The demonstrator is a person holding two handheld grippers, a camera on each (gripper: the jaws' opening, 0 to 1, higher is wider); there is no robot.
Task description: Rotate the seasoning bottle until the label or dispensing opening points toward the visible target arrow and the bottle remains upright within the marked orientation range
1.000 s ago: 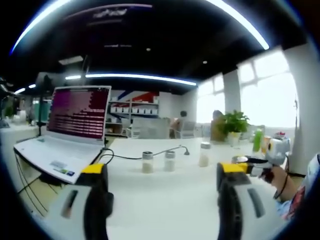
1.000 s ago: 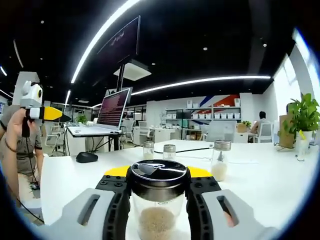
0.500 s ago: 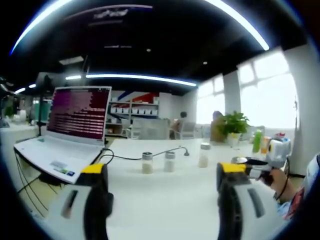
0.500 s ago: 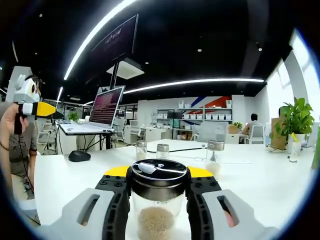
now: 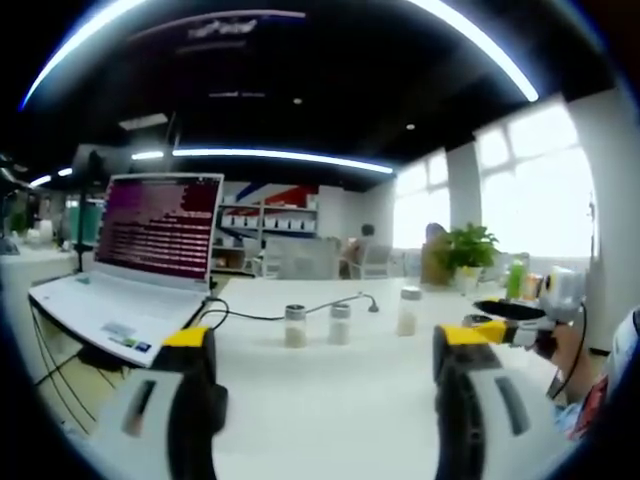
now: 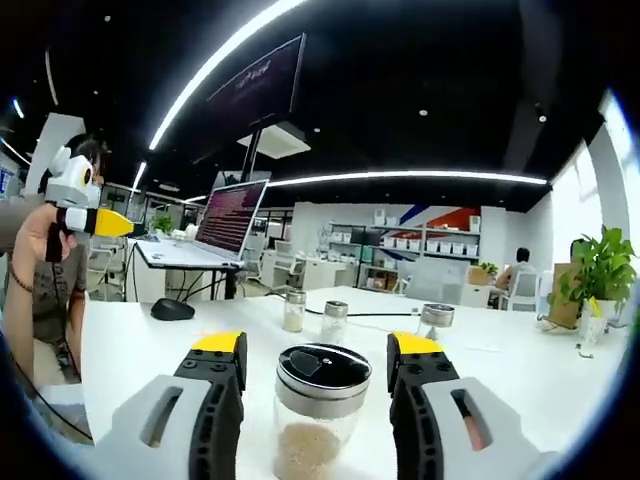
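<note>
In the right gripper view a glass seasoning bottle (image 6: 320,415) with a black lid and pale granules stands upright on the white table (image 6: 540,380). My right gripper (image 6: 318,348) is open, its yellow-tipped jaws standing either side of the bottle with small gaps. In the left gripper view my left gripper (image 5: 328,340) is open above the table with nothing between its jaws. The right gripper (image 5: 515,325) comes into that view at the right edge. The left gripper (image 6: 85,215) shows at the far left of the right gripper view, held up by a person's hand.
Three more small bottles (image 5: 294,325) (image 5: 340,322) (image 5: 408,308) stand in a row mid-table, with a black cable behind them. An open laptop (image 5: 150,250) sits to the left and a black mouse (image 6: 172,310) beside it. A potted plant (image 6: 600,270) stands at the far right.
My right gripper has opened and let go of the seasoning bottle, which now stands free between the jaws. The left gripper has stayed still.
</note>
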